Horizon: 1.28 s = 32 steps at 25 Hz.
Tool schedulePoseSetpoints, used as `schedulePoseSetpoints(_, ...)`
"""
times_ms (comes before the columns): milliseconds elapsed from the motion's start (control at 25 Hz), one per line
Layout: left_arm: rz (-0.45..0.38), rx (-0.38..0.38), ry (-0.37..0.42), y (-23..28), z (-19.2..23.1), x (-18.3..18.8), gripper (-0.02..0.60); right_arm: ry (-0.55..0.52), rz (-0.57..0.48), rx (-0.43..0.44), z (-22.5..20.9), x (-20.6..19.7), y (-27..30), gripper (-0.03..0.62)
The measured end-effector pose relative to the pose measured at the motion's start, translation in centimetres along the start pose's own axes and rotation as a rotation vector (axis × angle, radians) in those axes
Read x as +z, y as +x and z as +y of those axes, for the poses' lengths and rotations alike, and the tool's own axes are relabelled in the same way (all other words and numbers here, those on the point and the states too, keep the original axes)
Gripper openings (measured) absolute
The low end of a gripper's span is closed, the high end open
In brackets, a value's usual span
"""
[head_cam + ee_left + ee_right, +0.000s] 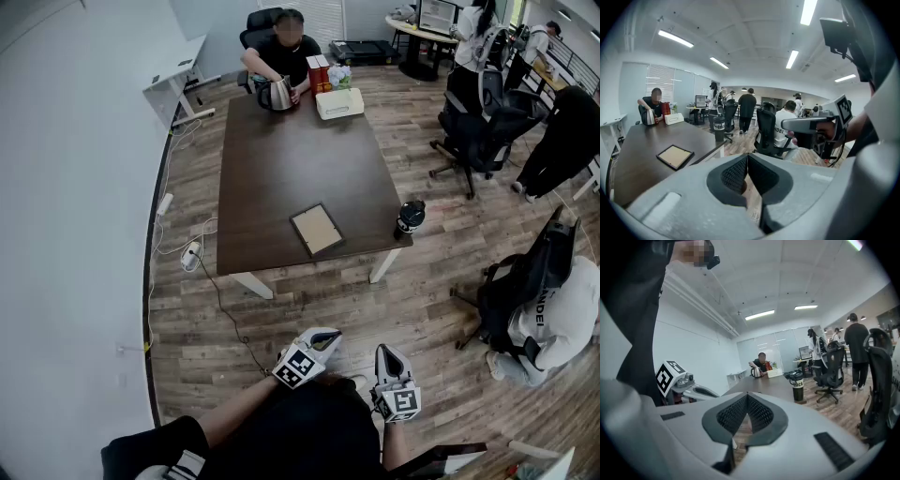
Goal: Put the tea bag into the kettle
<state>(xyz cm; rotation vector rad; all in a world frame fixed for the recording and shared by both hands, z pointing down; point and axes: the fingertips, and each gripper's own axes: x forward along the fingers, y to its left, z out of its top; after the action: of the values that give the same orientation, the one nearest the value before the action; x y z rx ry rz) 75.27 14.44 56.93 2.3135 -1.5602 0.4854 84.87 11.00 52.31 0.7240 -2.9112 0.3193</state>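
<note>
While the kettle (pixel 277 93) stands at the far end of the dark table (pixel 281 169), a seated person (pixel 281 47) behind it keeps a hand on it. It is a rounded jug of shiny metal with a dark handle. No tea bag can be made out in any view.

Just to the right of the kettle stand two red boxes (pixel 319 73), upright and side by side, and in front of them lies one white, oblong tissue box (pixel 339 103). Nearer this end, one flat picture frame (pixel 317 230) with a dark rim and pale middle lies turned at an angle on the smooth wood. One black tumbler (pixel 410 217) with a white label stands at the table's near right corner. The long middle of the tabletop between the frame and the kettle holds nothing.

Both grippers are well apart from the table, held over the plank floor (pixel 441 225) at its near end. The left gripper (pixel 747 157) has its ribbed black pads pressed together, nothing between them. The right gripper (pixel 747 395) is likewise closed tight and empty. Each carries one cube with square markers.

On the floor to the left of the table lies a white power strip (pixel 190 255) with a dark cable. To the right, black office chairs (pixel 487 122) stand, and more people are by the desks beyond.
</note>
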Motion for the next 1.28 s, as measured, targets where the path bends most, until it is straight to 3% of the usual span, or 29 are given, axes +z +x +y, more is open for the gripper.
schedulePoseSetpoints(120, -0.038, 0.045, -0.025, -3.4, 3.3, 0.2, 0.006, 0.002, -0.005, 0.007, 3.3, 1.5, 2.4, 0.006)
schedulePoseSetpoints(280, -0.085, 0.114, -0.077, -7.3, 7.5, -0.9, 0.006, -0.035, 0.012, 0.093, 9.0, 2.3, 6.0, 0.006)
schedulePoseSetpoints(520, -0.134, 0.194, -0.147, -12.6, 12.4, -3.7, 0.006, -0.019, 0.093, 0.223, 16.1, 0.4, 10.9, 0.006)
schedulePoseSetpoints(920, -0.156, 0.337, -0.255, -22.0, 19.0, -9.2, 0.006, -0.091, 0.204, 0.323, 24.3, -2.5, 19.3, 0.006)
schedulePoseSetpoints(1120, -0.194, 0.326, -0.361, -25.6, 20.2, -11.7, 0.006, -0.134, 0.241, 0.378, 27.8, -3.0, 21.8, 0.006)
schedulePoseSetpoints(1280, -0.204, 0.297, -0.393, -26.4, 20.4, -12.6, 0.006, -0.142, 0.260, 0.370, 28.3, -3.4, 22.5, 0.008)
